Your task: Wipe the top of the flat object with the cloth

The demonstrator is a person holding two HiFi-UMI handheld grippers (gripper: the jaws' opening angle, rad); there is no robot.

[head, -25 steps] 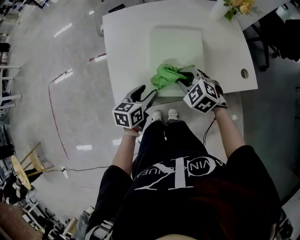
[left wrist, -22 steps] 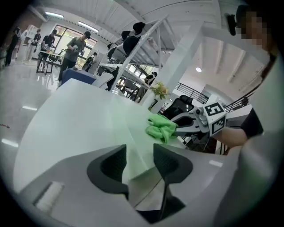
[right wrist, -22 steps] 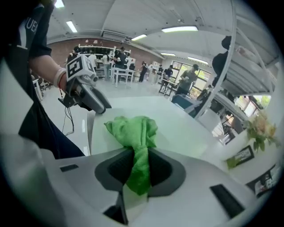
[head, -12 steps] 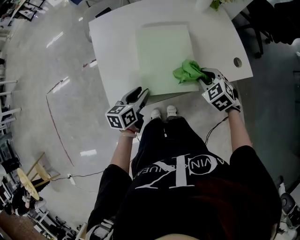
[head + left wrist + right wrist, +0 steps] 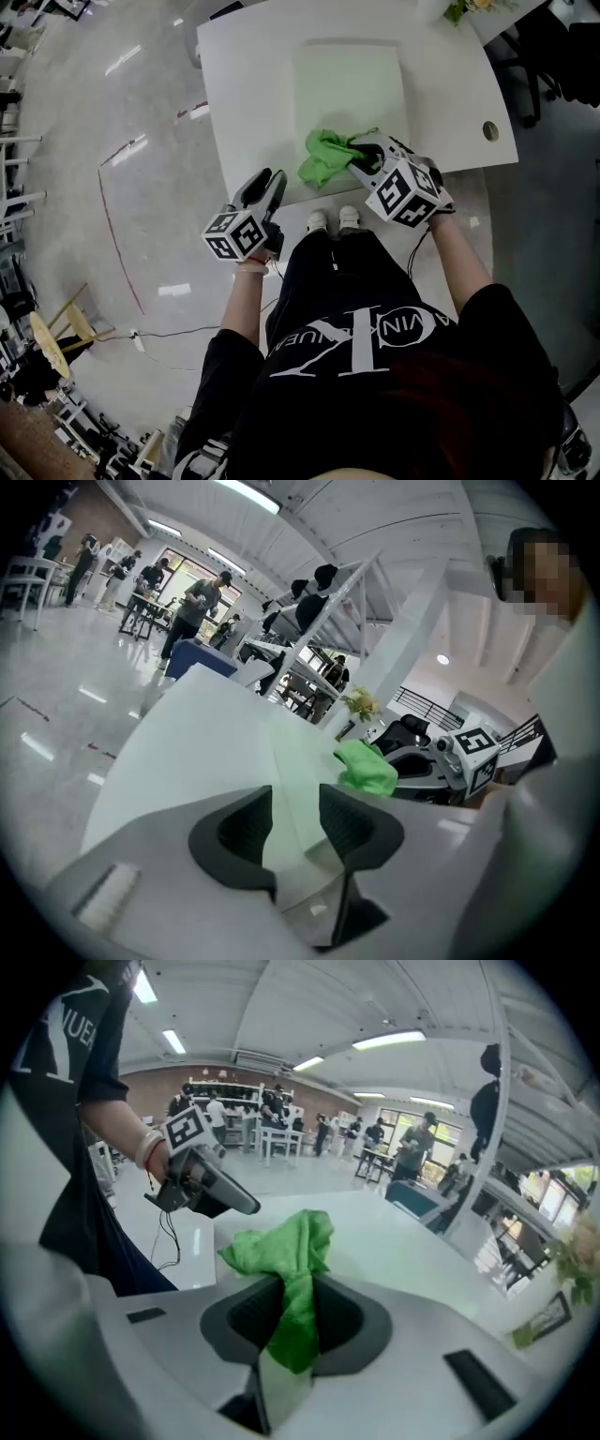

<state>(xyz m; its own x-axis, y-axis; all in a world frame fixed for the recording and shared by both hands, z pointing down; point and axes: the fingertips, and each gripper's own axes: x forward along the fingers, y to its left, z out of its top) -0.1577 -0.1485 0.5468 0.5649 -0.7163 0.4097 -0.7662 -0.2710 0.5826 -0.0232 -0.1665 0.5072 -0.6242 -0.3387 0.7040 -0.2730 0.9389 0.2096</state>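
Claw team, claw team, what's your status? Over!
Right claw shut on the green cloth, cloth at the near edge of the pale green mat. Left claw open and empty, by the table. Nothing else on the mat.

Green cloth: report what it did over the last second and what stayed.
The green cloth, pinched in the right gripper, swept right along the near edge of the green mat, then back to its left part. Stayed: that grip, the left gripper empty by the table edge, the mat.
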